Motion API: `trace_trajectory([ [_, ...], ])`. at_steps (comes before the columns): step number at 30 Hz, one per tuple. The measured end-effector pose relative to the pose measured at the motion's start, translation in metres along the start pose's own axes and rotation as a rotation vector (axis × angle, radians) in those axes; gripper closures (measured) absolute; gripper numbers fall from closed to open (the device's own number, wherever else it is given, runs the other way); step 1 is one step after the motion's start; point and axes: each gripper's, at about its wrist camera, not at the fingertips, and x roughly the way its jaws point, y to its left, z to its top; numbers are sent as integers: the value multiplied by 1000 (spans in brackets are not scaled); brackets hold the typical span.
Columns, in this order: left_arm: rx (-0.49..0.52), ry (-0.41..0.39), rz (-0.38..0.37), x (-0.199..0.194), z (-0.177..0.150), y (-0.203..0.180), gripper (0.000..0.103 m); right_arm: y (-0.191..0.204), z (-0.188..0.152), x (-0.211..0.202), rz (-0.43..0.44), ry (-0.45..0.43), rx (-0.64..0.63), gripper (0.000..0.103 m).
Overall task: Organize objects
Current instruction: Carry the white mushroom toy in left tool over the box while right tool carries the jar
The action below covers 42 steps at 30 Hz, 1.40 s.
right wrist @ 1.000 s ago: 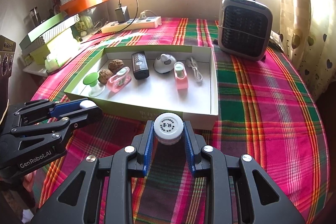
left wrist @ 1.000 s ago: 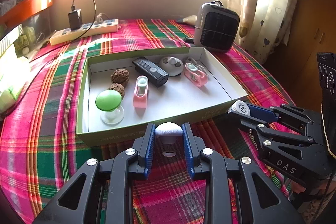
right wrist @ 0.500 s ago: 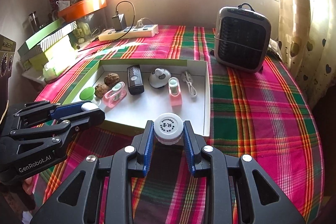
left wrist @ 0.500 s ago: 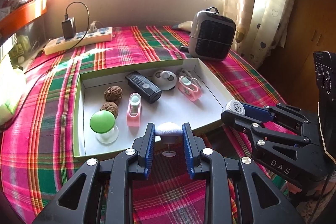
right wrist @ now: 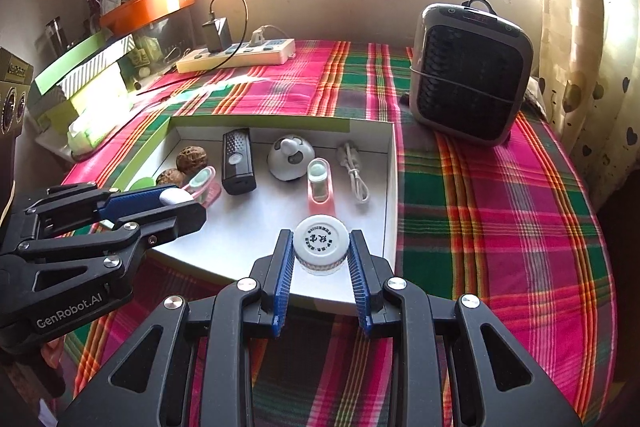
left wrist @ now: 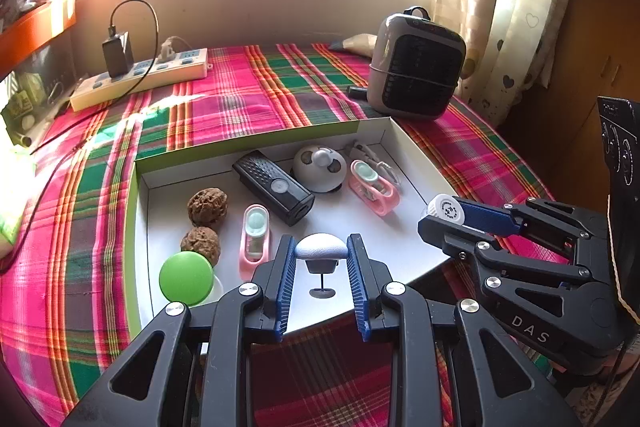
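Observation:
My left gripper (left wrist: 321,259) is shut on a white mushroom-shaped object (left wrist: 321,247) with a thin stem, held over the near edge of the open cardboard box (left wrist: 260,141). My right gripper (right wrist: 320,259) is shut on a small white-capped jar (right wrist: 320,241) over the box's near right corner. The right gripper also shows in the left wrist view (left wrist: 444,213), the left one in the right wrist view (right wrist: 176,201). In the box lie two walnuts (left wrist: 207,205), a green-topped mushroom object (left wrist: 186,278), two pink cases (left wrist: 255,239), a black remote (left wrist: 273,186) and a white round gadget (left wrist: 319,167).
A grey heater (right wrist: 470,75) stands behind the box at the right. A power strip (right wrist: 236,55) with a plugged charger lies at the back. Stacked boxes (right wrist: 86,83) and an orange shelf (right wrist: 146,5) are at the left. A plaid cloth (right wrist: 500,207) covers the table.
Both grippers have moved forward from in front of the box to over its near edge, each still holding its object. The box contents have not moved.

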Motion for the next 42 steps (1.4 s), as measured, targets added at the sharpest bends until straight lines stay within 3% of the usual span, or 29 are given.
trace_trajectory([
  [17,-1,66,8,33,6,3,79,-7,4,24,14,67,-16,75],
  [42,18,69,34,40,9,2,79,2,11,39,28,122,-93,74],
])
